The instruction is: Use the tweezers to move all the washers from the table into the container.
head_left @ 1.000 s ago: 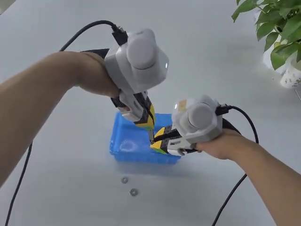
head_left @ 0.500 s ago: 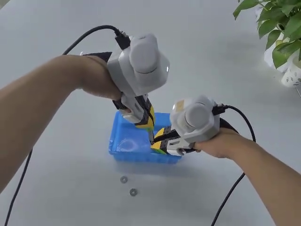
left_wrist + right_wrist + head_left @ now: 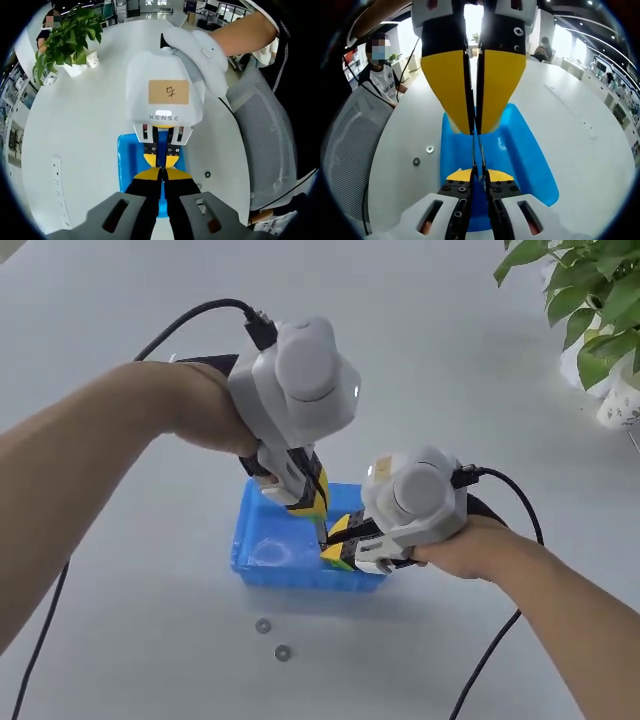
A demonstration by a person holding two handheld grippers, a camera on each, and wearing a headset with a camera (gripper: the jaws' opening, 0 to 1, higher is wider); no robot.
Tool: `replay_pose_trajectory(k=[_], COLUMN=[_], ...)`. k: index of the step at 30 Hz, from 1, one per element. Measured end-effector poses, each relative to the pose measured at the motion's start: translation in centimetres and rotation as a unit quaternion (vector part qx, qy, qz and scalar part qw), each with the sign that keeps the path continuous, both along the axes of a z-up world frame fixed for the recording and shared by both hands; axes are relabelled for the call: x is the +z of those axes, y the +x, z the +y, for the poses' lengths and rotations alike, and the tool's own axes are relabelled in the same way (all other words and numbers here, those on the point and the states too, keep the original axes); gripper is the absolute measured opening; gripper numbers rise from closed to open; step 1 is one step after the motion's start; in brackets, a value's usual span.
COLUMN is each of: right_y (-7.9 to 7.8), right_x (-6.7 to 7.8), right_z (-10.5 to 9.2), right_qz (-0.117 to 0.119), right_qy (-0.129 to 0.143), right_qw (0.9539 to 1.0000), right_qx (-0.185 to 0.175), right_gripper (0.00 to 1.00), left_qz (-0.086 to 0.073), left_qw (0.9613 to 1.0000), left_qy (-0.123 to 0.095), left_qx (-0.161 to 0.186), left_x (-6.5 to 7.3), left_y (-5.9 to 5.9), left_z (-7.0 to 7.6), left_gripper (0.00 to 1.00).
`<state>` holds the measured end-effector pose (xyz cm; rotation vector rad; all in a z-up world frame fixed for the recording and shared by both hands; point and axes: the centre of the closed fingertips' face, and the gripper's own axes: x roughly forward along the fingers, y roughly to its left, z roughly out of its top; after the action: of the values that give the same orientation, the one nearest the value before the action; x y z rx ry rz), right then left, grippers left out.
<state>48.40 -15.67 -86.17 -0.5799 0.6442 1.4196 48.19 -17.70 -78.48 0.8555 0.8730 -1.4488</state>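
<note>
Both grippers meet tip to tip over the blue container (image 3: 268, 552). My left gripper (image 3: 303, 498), held from above, is shut on the thin metal tweezers (image 3: 473, 152). My right gripper (image 3: 336, 543) grips the same tweezers from the near right side. In the right gripper view its jaws (image 3: 474, 175) are closed on the tweezers' thin legs, and the left gripper's big yellow fingers (image 3: 451, 90) hang down from above. Two washers (image 3: 263, 626) (image 3: 282, 652) lie on the table in front of the container; they also show as washers (image 3: 429, 149) (image 3: 416, 161) left of the container (image 3: 530, 160).
A potted plant (image 3: 590, 300) stands at the table's far right. Black cables (image 3: 500, 640) trail from both grippers. In the left gripper view, one washer (image 3: 207, 175) lies right of the container (image 3: 126, 160). People sit beyond the table's edge.
</note>
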Motion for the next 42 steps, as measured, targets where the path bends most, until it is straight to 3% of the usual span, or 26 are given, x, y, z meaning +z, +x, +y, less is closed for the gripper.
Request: replay_pose_trajectory(k=[14, 24, 42], right_y=[0.1, -0.1, -2.1], right_x=[1.1, 2.7, 5.0], right_z=[0.1, 0.4, 0.8], right_qz=[-0.012, -0.023, -0.032], right_qy=[0.007, 0.014, 0.02], right_qw=[0.9999, 0.9996, 0.9993], right_qx=[-0.002, -0.003, 0.005], right_gripper=[0.11, 0.11, 0.11], left_qz=[-0.01, -0.019, -0.027], left_qw=[0.9999, 0.9998, 0.9996], left_qy=[-0.001, 0.002, 0.007], left_qx=[0.005, 0.006, 0.009], left_x=[0.9, 2.5, 4.9], left_y=[0.0, -0.4, -2.7], left_z=[0.3, 0.5, 0.9], left_gripper=[0.05, 0.05, 0.05])
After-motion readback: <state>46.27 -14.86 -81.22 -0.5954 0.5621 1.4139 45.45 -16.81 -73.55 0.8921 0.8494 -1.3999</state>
